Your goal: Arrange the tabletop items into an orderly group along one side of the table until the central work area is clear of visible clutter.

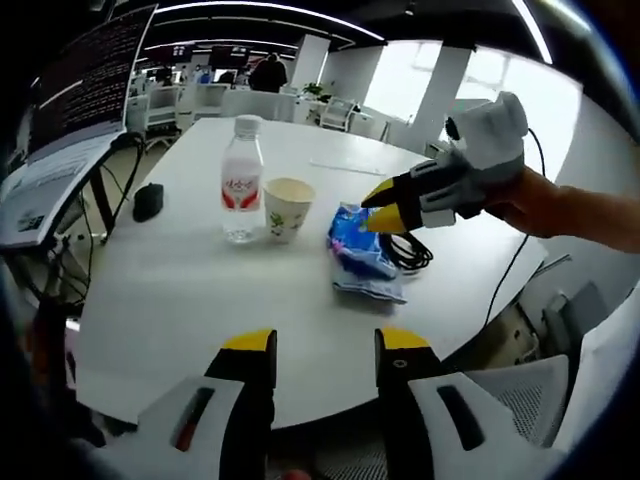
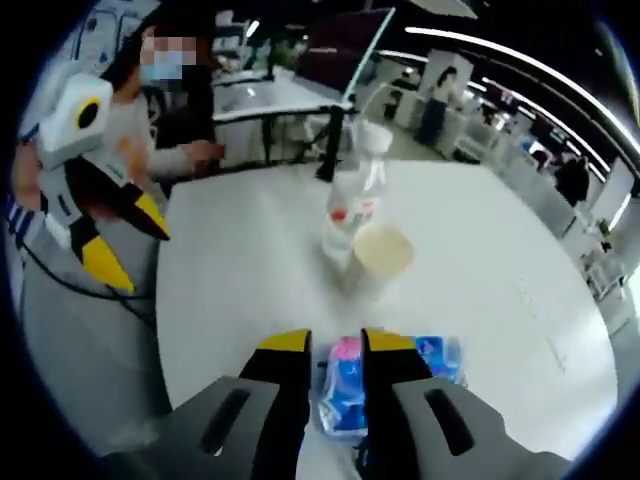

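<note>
in the left gripper view, the left tongs (image 1: 325, 350) hung over the near edge of the white tabletop (image 1: 180, 290), yellow tips spread wide and holding nothing. near the middle stood a water bottle (image 1: 241, 180) with a paper cup (image 1: 288, 208) just beside it at 3 o'clock. the blue snack packet (image 1: 362, 255) lay further toward 3 o'clock, a black cable (image 1: 410, 252) touching its far side. the right tongs (image 1: 385, 208) reached the packet from 3 o'clock. in the right gripper view, the right tongs (image 2: 335, 345) straddled the packet (image 2: 345, 395), jaws narrow either side; whether they pinched it i cannot tell. a black mouse (image 1: 148, 201) sat at 9 o'clock.
</note>
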Demonstrator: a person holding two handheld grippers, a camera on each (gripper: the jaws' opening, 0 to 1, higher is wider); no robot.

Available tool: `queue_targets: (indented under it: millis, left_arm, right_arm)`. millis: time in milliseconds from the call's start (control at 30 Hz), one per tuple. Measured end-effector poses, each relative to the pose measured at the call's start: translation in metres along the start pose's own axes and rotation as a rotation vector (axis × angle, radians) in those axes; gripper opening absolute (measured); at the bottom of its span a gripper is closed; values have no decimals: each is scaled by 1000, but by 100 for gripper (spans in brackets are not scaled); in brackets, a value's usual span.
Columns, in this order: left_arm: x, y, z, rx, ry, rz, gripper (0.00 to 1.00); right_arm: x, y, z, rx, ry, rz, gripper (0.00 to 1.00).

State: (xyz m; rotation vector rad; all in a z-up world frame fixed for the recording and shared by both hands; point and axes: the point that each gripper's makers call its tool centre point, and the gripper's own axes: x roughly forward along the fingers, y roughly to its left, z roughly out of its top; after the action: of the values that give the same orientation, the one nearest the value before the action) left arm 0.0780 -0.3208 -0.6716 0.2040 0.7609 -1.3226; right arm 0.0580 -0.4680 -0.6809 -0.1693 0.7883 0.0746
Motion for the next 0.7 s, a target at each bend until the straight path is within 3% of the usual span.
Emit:
queue_targets:
  millis: [300, 700]
  left_arm:
    - [1, -8, -4, 9, 14, -16, 38]
    - [7, -20, -3, 36, 32, -38, 38]
  right_arm:
    - [-33, 0, -71, 160, 57, -53, 17]
    - [-62, -9, -115, 408, 35, -143, 17]
